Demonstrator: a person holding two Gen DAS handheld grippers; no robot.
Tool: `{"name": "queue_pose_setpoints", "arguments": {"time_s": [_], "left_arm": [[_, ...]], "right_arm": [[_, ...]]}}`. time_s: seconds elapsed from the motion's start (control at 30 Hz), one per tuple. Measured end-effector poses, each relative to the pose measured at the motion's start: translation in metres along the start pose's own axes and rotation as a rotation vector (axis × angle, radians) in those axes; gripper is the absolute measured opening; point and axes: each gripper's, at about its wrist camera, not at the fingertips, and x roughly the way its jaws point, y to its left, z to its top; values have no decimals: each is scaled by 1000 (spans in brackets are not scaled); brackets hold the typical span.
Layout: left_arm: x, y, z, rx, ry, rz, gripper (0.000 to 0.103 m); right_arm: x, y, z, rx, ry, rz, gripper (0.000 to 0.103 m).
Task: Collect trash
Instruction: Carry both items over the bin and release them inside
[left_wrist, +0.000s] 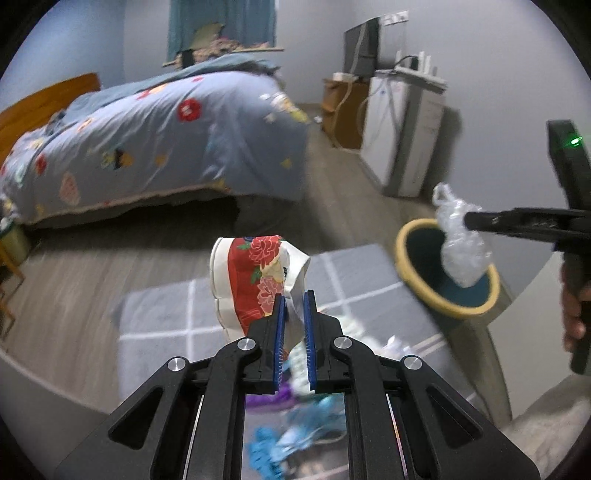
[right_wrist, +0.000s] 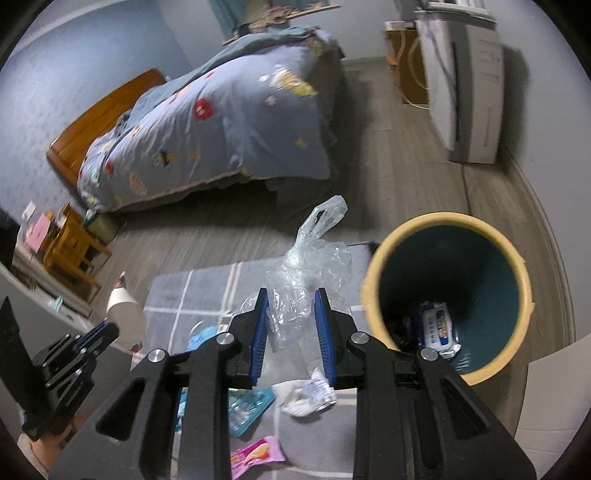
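My left gripper is shut on a crushed paper cup with a red flower print, held above the grey rug. My right gripper is shut on a clear plastic bag; in the left wrist view the plastic bag hangs over the mouth of the trash bin. The trash bin has a yellow rim, a dark teal inside and wrappers at its bottom. In the right wrist view the left gripper holds the cup at lower left.
Loose wrappers lie on the rug: a white one, a teal one, a pink one. A bed with a blue quilt stands behind. A white appliance stands by the right wall. A wooden stool is at left.
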Motion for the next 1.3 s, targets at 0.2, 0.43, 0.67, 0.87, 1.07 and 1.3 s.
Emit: {"name": "queue_pose_setpoints", "arguments": {"time_s": [0.2,0.43,0.67,0.87,1.07,1.3], "left_arm": [[14,-47,28,82,-24,-67,11],[49,-106,46,170,2,-158,11],[85,-149,50,231,45,-221,11],[115,-176,47,283,97,-256,11],[148,-194,41,304,150,-296,11],[179,-211,38,350,179,-290,11]], "right_arm": [[3,-42,11,59,-4,-22,24],[20,-87,18,110,13,-86,24],[37,-130,21,121,40,-192,24],[51,-165,21,130,70,-276,24],[67,-180,17,103,110,-341,24],[77,-184,15,97,127,-365,24]]}}
